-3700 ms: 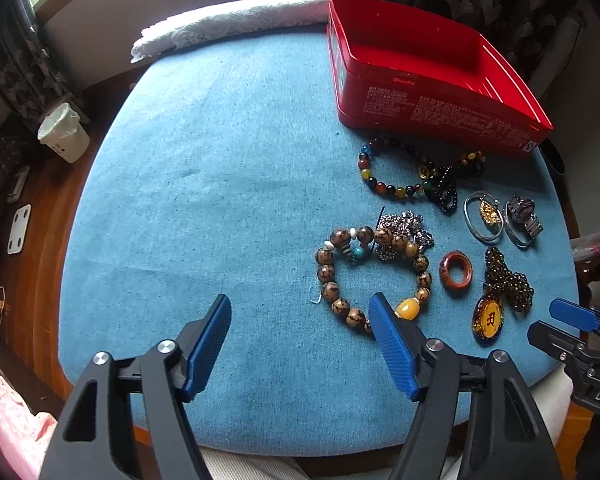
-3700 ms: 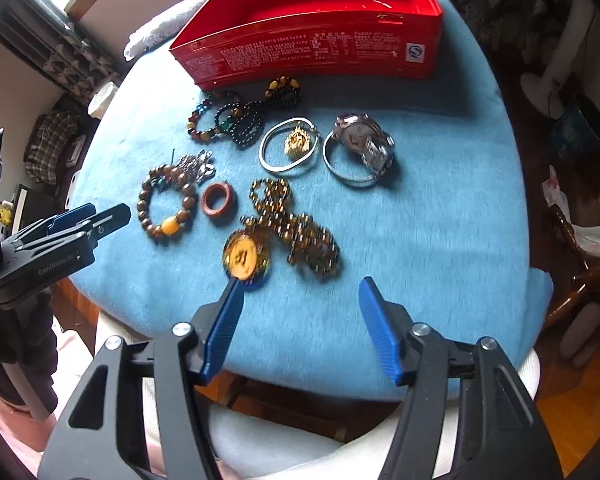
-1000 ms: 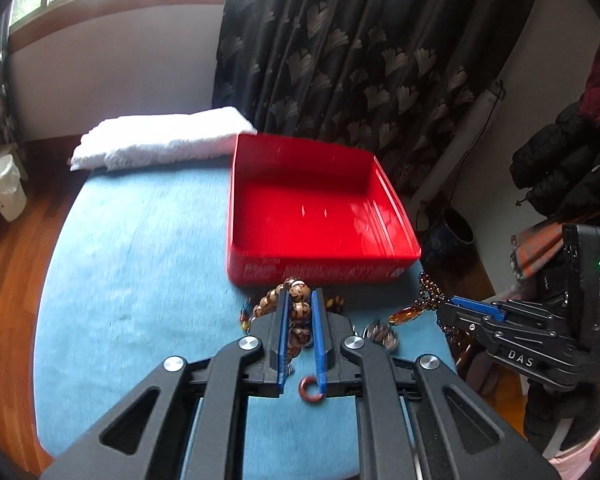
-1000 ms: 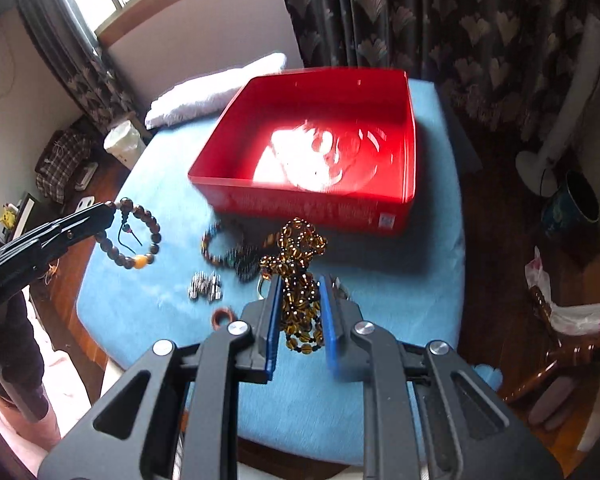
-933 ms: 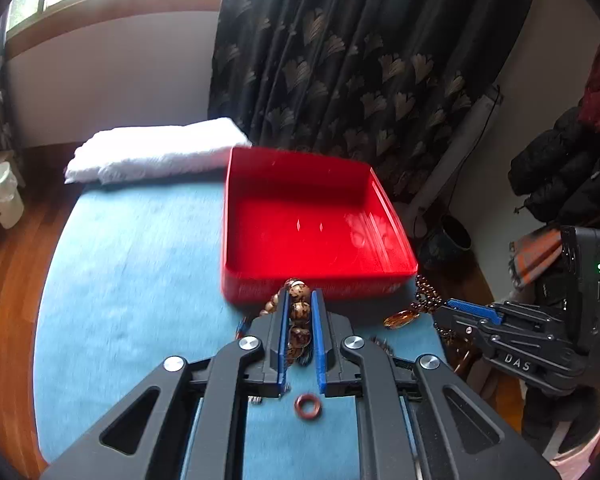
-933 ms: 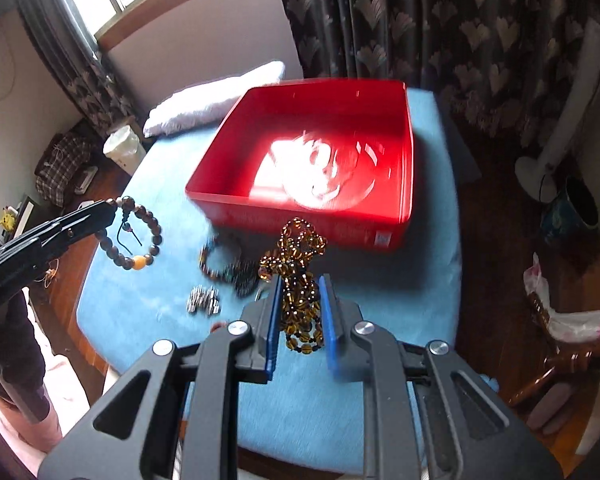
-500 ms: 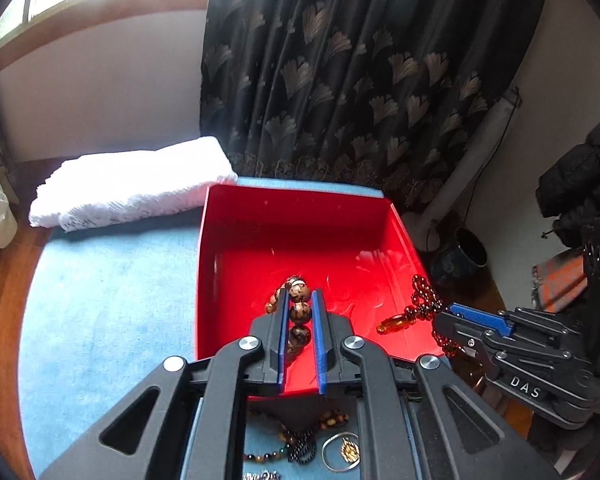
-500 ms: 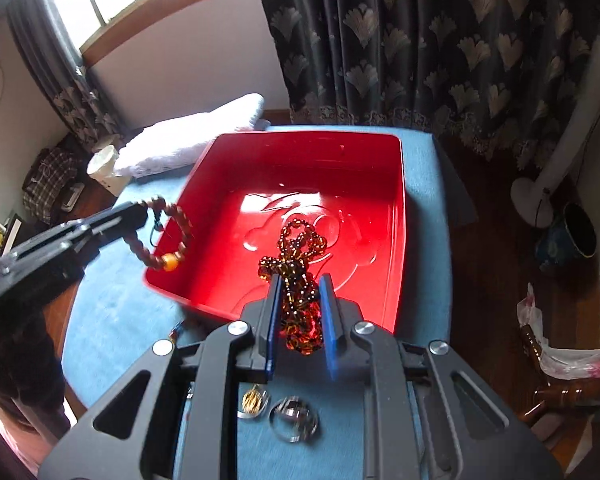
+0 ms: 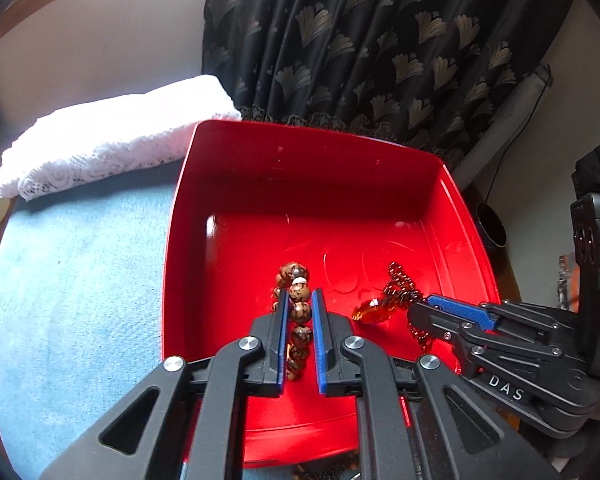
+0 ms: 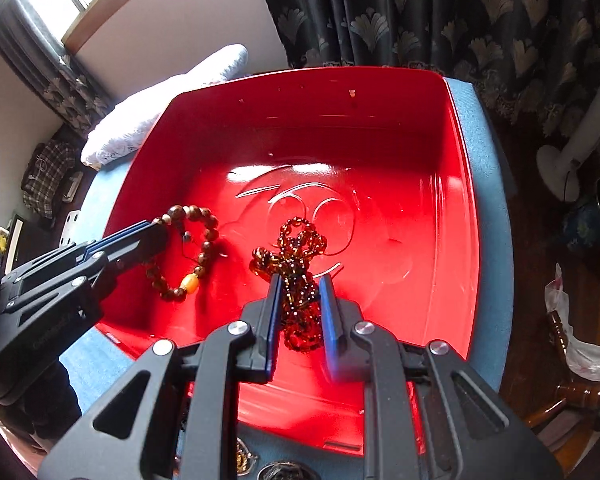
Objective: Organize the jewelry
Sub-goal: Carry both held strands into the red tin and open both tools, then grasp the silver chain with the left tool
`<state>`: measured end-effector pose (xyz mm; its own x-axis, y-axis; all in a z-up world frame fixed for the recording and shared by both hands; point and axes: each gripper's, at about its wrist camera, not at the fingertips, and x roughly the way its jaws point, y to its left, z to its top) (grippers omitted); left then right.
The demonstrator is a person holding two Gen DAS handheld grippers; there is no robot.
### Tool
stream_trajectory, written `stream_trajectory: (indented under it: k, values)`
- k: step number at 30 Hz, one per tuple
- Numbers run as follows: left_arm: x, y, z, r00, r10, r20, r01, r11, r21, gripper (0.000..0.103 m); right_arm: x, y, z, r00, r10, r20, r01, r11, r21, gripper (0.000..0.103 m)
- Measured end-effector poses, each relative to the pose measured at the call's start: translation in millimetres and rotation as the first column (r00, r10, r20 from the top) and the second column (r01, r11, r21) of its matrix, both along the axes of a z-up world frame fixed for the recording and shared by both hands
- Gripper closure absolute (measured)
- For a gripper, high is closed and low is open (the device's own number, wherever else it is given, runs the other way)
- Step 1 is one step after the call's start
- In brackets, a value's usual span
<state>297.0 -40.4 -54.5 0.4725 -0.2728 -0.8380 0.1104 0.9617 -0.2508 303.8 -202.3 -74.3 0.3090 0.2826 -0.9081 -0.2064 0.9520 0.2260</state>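
— Bracelet [image 9: 298, 312], the brown bead one: where?
— Clamped in the left gripper's [image 9: 300, 304] fingers, over the red tray [image 9: 236, 152].
— And the right gripper [image 10: 300, 292]?
— Fingers pinching the amber necklace [image 10: 296, 256], at three o'clock from the bracelet.

Both your grippers are closed and side by side

Your left gripper [image 9: 300, 304] has its blue-padded fingers [image 9: 282, 312] pinched to a narrow gap, pointing forward and down. Your right gripper [image 10: 299, 288] sits just to its right, angled inward, fingers [image 10: 327, 292] likewise drawn close together
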Motion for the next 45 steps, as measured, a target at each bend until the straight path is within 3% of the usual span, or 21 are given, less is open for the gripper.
stream_trajectory:
  k: [3, 4, 5, 12, 14, 20, 35, 45]
  values:
    - [-1.4, 2.4, -2.1, 1.0, 0.002, -0.006, -0.002, 1.0, 0.001, 0.089, -1.9, -0.8, -0.7, 1.0, -0.001, 0.015, 0.002, 1.0, -0.022, 0.066]
    - [-0.7, 1.6, -1.7, 1.0, 0.002, -0.006, -0.002, 1.0, 0.005, 0.081, -3.6, -1.7, 0.8, 1.0, -0.003, 0.021, 0.003, 1.0, -0.024, 0.064]
    - [-1.8, 2.1, 0.3, 1.0, 0.002, 0.0, -0.002, 1.0, 0.007, 0.076, -5.1, -3.4, 2.5, 1.0, -0.006, 0.025, 0.006, 1.0, -0.021, 0.064]
    - [-24.2, 14.8, 23.3, 0.998, 0.019, 0.056, -0.019, 1.0, 0.004, 0.073, -30.9, -16.4, 28.6, 0.994, -0.03, 0.109, 0.031, 0.999, -0.011, 0.061]
    - [-38.2, 19.3, 33.2, 0.995, 0.025, 0.093, -0.028, 0.999, 0.029, 0.071, -44.7, -20.2, 38.1, 0.989, -0.032, 0.143, 0.033, 0.999, -0.002, 0.055]
    - [-84.8, 33.7, 49.9, 0.99, 0.018, 0.142, -0.029, 0.997, 0.076, 0.06, -90.7, -32.3, 53.1, 0.982, -0.055, 0.18, 0.051, 0.998, 0.029, 0.052]
    - [-141.1, 48.7, 5.2, 0.999, 0.033, -0.018, -0.03, 0.988, 0.15, 0.059, -149.9, -31.2, 15.3, 0.996, -0.066, 0.062, 0.064, 0.997, 0.04, 0.052]
    - [-165.9, 40.3, -26.1, 0.994, 0.012, -0.105, 0.004, 0.989, 0.15, 0.059, -167.0, -28.0, -1.2, 0.997, -0.07, 0.022, 0.069, 0.997, 0.042, 0.052]
